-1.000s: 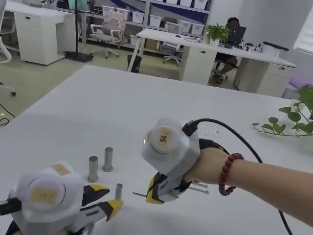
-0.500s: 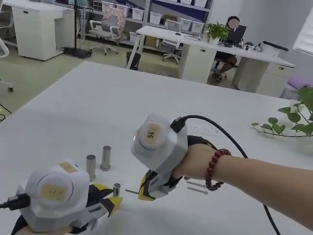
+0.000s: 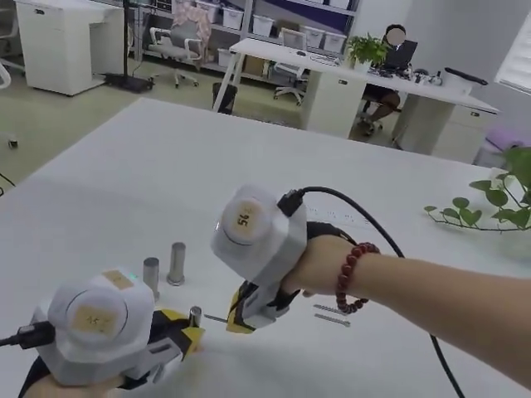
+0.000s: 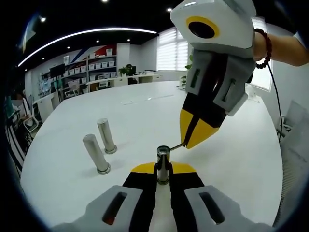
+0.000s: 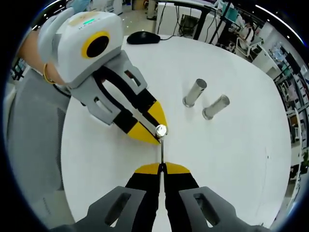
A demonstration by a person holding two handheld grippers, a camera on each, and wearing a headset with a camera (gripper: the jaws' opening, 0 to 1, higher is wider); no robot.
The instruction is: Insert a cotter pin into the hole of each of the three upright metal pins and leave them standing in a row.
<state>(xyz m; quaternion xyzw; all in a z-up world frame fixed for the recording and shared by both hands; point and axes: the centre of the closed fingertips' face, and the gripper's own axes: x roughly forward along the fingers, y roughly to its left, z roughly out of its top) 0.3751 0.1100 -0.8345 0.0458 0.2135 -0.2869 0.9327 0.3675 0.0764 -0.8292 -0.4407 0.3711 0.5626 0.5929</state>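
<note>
The left claw [image 4: 163, 173] is clenched on a short upright steel pin [image 4: 163, 161] on the white surface [image 4: 231, 159]. The right claw [image 5: 161, 168], clenched on a thin wire cotter pin [image 5: 161, 151], holds it level, long axis aimed at that pin's head, tip right at it. Two taller grey steel pins [image 4: 96, 153] stand near, well apart from the claws, in an open office

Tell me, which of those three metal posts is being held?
The nearest post, clamped upright in the left claw, while the right claw holds a thin pin at its top. The other two posts stand free on the table.
</note>
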